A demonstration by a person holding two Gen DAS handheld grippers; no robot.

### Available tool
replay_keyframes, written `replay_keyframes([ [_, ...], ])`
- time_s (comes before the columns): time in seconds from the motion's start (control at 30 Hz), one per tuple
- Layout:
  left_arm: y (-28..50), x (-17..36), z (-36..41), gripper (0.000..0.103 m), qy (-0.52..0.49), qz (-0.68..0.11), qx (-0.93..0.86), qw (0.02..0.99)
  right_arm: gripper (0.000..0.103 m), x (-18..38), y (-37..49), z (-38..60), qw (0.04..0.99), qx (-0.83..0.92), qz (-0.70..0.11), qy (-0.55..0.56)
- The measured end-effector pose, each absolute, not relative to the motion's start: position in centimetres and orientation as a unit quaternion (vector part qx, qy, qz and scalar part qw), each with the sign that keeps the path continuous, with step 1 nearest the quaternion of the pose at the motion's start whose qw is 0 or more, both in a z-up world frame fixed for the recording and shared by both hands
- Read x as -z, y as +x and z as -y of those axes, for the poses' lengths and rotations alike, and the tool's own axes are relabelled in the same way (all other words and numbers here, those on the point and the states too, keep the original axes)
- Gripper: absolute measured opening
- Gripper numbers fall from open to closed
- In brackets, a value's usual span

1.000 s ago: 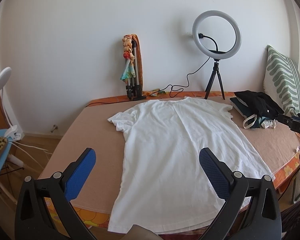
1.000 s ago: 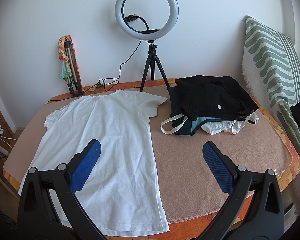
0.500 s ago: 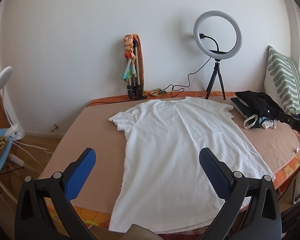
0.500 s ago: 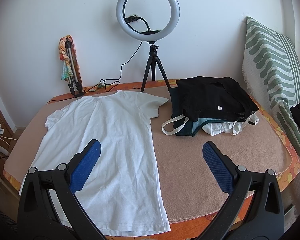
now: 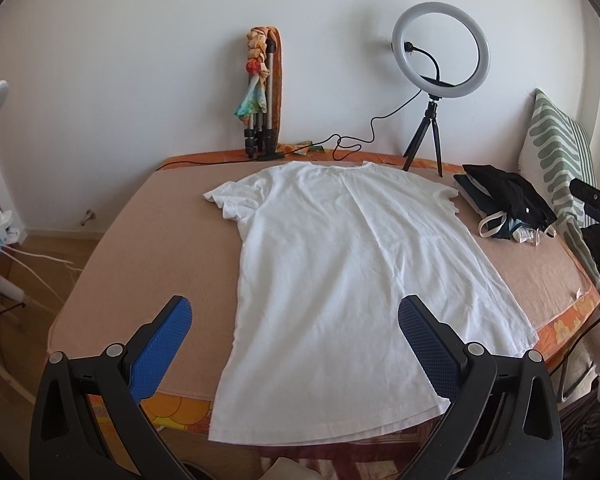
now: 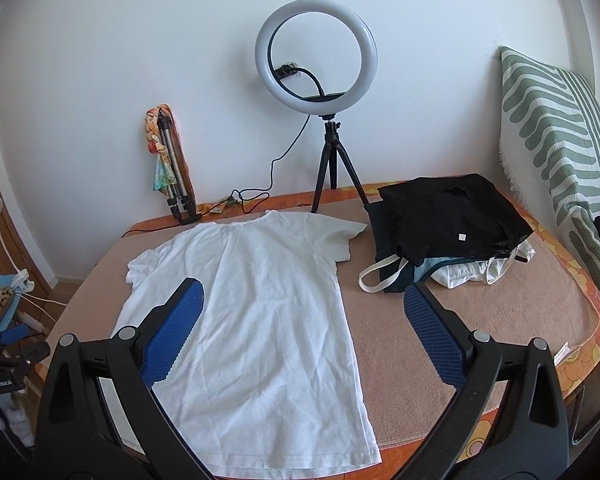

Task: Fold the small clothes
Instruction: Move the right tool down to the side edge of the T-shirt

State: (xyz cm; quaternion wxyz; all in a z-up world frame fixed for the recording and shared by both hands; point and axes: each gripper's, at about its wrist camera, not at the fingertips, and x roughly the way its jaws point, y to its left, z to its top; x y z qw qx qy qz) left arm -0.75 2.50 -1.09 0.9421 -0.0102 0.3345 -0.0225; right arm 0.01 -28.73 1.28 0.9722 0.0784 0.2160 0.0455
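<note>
A white T-shirt (image 5: 340, 264) lies flat on the tan blanket (image 5: 152, 248), collar toward the wall, hem at the near edge. It also shows in the right wrist view (image 6: 256, 316). My left gripper (image 5: 294, 338) is open and empty above the shirt's lower left side. My right gripper (image 6: 300, 328) is open and empty above the shirt's right edge. Neither touches the cloth.
A pile of dark and white clothes (image 6: 444, 232) lies right of the shirt. A ring light on a tripod (image 6: 316, 68) and a folded tripod (image 5: 262, 92) stand by the wall. A striped pillow (image 6: 556, 152) leans at the right.
Both grippers have moved slightly forward and upward over the bed; the shirt has not moved.
</note>
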Motion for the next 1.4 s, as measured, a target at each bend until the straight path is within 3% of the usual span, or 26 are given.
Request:
replay_keyframes([
  [0.13,-0.7,2.6,-5.3,0.098,-0.026,-0.35,-0.001,0.936,0.102,-3.1,0.4,25.7,0.969,-0.112,-0.212,0.057],
  [0.27,-0.1,4.9,-8.9,0.073,-0.105,-0.382,0.004,0.918,0.101,-3.8,2.7,23.0,0.962,-0.141,-0.227,0.061],
  [0.4,-0.5,7.3,-10.3,0.067,-0.096,-0.414,-0.009,0.905,0.083,-3.5,6.9,20.2,0.935,-0.187,-0.29,0.076],
  [0.5,-1.3,8.6,-11.3,0.066,-0.129,-0.43,0.002,0.893,0.077,-3.3,9.6,17.3,0.921,-0.213,-0.317,0.075],
  [0.8,-3.4,10.6,-11.9,0.053,-0.198,-0.437,0.029,0.877,0.072,-2.5,15.5,5.4,0.873,-0.292,-0.391,0.015],
  [0.93,-4.0,12.2,-11.8,0.038,-0.233,-0.447,0.036,0.863,0.071,-2.1,18.6,-0.2,0.865,-0.292,-0.408,-0.024],
  [1.4,-5.1,13.4,-12.7,0.036,-0.294,-0.428,0.038,0.854,0.066,8.0,30.1,-12.5,0.838,-0.227,-0.493,-0.056],
])
